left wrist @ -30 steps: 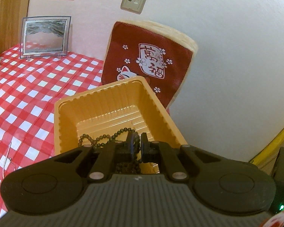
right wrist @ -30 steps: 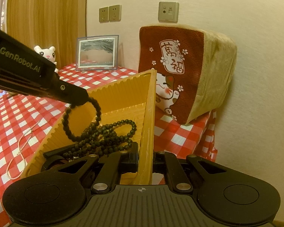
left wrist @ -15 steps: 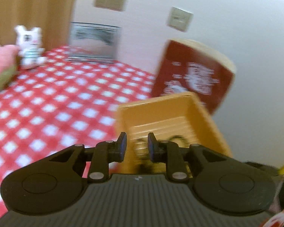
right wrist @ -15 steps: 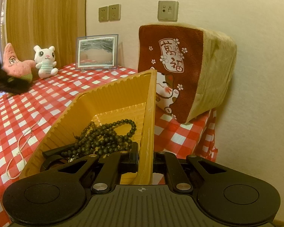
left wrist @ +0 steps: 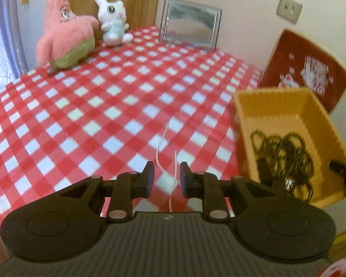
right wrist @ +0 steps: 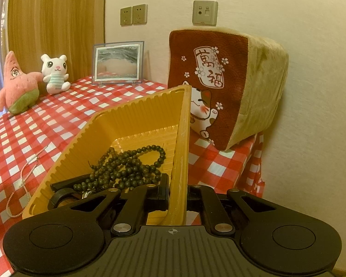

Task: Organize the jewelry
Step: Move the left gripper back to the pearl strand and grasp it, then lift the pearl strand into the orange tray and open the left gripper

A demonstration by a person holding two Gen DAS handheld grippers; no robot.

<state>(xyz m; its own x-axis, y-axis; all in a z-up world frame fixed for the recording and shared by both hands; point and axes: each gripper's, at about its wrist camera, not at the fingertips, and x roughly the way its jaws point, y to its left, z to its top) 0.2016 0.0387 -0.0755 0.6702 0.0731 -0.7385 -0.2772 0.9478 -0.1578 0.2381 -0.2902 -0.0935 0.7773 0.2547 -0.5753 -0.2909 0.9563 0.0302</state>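
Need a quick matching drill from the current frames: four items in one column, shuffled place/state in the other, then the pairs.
Items
1. dark bead strand
2. pale thin necklace
3. yellow tray
4. left gripper

Places/states
A. open, nothing between its fingers
B. wall pinched by the right gripper
C. piled inside the tray
D. lying loose on the checkered tablecloth

Pairs: 1-C, 2-D, 3-B, 4-A
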